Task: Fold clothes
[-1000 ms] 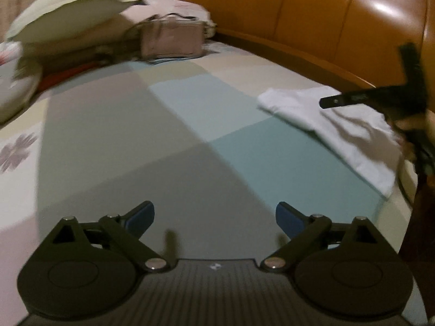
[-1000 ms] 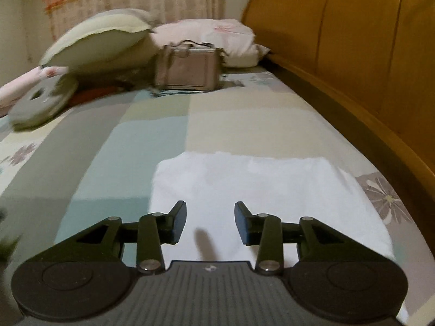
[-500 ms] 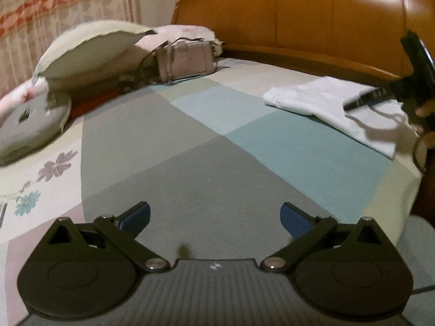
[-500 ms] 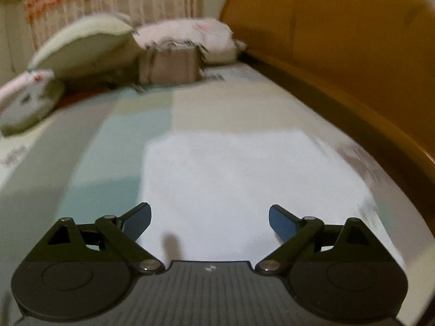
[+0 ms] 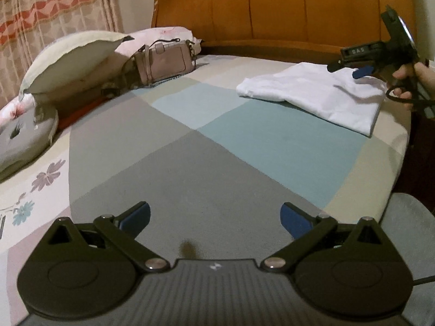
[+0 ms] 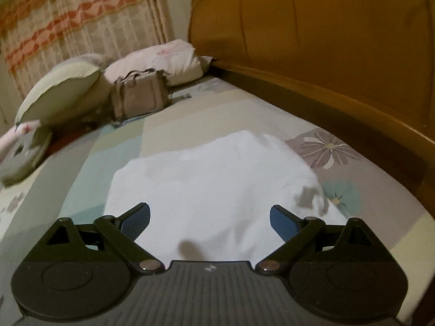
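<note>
A folded white garment (image 5: 312,95) lies flat on the patchwork bedspread (image 5: 190,149), close to the headboard side. My right gripper (image 6: 210,216) hovers open just over the garment's (image 6: 212,179) near edge, and its blue pads touch nothing. In the left wrist view that right gripper (image 5: 349,69) shows at the far right above the cloth, held by a hand (image 5: 424,78). My left gripper (image 5: 214,214) is open over bare grey and teal patches, well away from the garment, with nothing between its fingers.
A pink-beige handbag (image 5: 165,62) and pillows (image 5: 73,59) are stacked at the far end of the bed. A grey round cushion (image 5: 21,135) lies at the left. The wooden headboard (image 6: 326,40) runs along the right, and the bed edge (image 5: 399,149) drops off near the garment.
The right gripper's jaws spread from narrow to wide over the white garment and it shifted sideways. The left gripper swung across the bedspread, bringing the curtain and the whole garment into its view.
</note>
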`<state>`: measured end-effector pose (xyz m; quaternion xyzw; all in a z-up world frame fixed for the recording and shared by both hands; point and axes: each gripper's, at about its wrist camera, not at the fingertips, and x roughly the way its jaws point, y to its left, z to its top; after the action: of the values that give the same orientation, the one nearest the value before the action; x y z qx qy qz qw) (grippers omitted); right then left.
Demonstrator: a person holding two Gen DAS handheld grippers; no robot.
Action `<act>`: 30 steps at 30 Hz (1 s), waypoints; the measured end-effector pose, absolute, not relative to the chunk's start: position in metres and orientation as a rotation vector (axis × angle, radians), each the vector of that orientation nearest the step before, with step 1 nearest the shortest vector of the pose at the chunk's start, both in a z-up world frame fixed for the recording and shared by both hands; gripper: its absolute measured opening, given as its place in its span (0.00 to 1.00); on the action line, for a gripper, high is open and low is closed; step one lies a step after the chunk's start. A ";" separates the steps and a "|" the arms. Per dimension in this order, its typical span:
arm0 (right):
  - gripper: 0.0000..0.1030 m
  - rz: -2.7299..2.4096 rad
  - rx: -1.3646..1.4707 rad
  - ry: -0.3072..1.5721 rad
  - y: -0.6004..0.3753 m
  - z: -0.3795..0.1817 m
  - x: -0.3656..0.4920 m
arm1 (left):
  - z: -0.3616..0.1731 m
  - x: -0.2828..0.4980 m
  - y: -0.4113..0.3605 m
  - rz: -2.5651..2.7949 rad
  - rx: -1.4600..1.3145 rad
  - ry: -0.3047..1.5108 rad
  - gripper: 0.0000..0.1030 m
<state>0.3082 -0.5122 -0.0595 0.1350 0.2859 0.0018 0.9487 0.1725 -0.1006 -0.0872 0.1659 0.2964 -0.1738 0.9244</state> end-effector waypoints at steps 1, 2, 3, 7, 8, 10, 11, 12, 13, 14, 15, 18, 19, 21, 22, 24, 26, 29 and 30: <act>0.94 -0.029 0.283 0.585 -0.520 -0.063 0.311 | -0.086 0.172 -0.099 -0.355 0.340 0.607 0.99; 0.93 -0.055 0.300 0.597 -0.528 -0.067 0.313 | -0.086 0.172 -0.098 -0.353 0.338 0.605 0.99; 0.90 -0.054 0.321 0.596 -0.535 -0.070 0.312 | -0.085 0.173 -0.096 -0.351 0.335 0.605 0.99; 0.91 -0.061 0.338 0.595 -0.535 -0.062 0.296 | -0.086 0.176 -0.089 -0.336 0.296 0.620 0.99; 0.92 -0.049 0.326 0.594 -0.529 -0.059 0.291 | -0.086 0.177 -0.087 -0.333 0.286 0.624 0.99; 0.93 -0.012 0.280 0.598 -0.515 -0.054 0.279 | -0.085 0.178 -0.085 -0.327 0.269 0.629 0.99; 0.93 0.022 0.237 0.604 -0.504 -0.053 0.273 | -0.085 0.178 -0.085 -0.330 0.266 0.628 0.99; 0.95 0.056 0.195 0.610 -0.494 -0.053 0.268 | -0.084 0.176 -0.085 -0.334 0.268 0.626 0.99; 0.95 0.074 0.145 0.630 -0.485 -0.057 0.263 | -0.084 0.175 -0.086 -0.337 0.269 0.623 0.99; 0.95 0.085 0.093 0.654 -0.476 -0.062 0.259 | -0.083 0.174 -0.086 -0.341 0.271 0.621 0.99; 0.95 0.096 0.041 0.678 -0.466 -0.068 0.255 | -0.083 0.173 -0.086 -0.345 0.272 0.619 0.99; 0.98 0.088 -0.076 0.696 -0.452 -0.079 0.237 | -0.082 0.170 -0.084 -0.352 0.260 0.623 0.99; 0.98 0.088 -0.087 0.701 -0.451 -0.077 0.233 | -0.082 0.169 -0.083 -0.354 0.256 0.625 0.99; 0.98 0.098 -0.073 0.702 -0.452 -0.067 0.231 | -0.083 0.169 -0.081 -0.358 0.240 0.635 0.99; 0.98 0.097 -0.069 0.681 -0.453 -0.061 0.232 | -0.083 0.170 -0.080 -0.353 0.240 0.636 0.99; 0.99 0.090 -0.065 0.623 -0.455 -0.049 0.235 | -0.084 0.170 -0.081 -0.342 0.239 0.638 0.99; 1.00 0.072 -0.053 0.578 -0.461 -0.040 0.248 | -0.083 0.170 -0.081 -0.339 0.234 0.638 0.99; 1.00 0.030 -0.016 0.541 -0.473 -0.036 0.274 | -0.084 0.171 -0.080 -0.339 0.231 0.640 0.99; 1.00 0.016 -0.002 0.539 -0.478 -0.038 0.285 | -0.084 0.172 -0.080 -0.333 0.232 0.641 0.99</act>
<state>0.2853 -0.4779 -0.0376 -0.0012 0.2664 0.0078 0.9638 0.1717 -0.0798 -0.0839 0.1131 0.3127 -0.1626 0.9290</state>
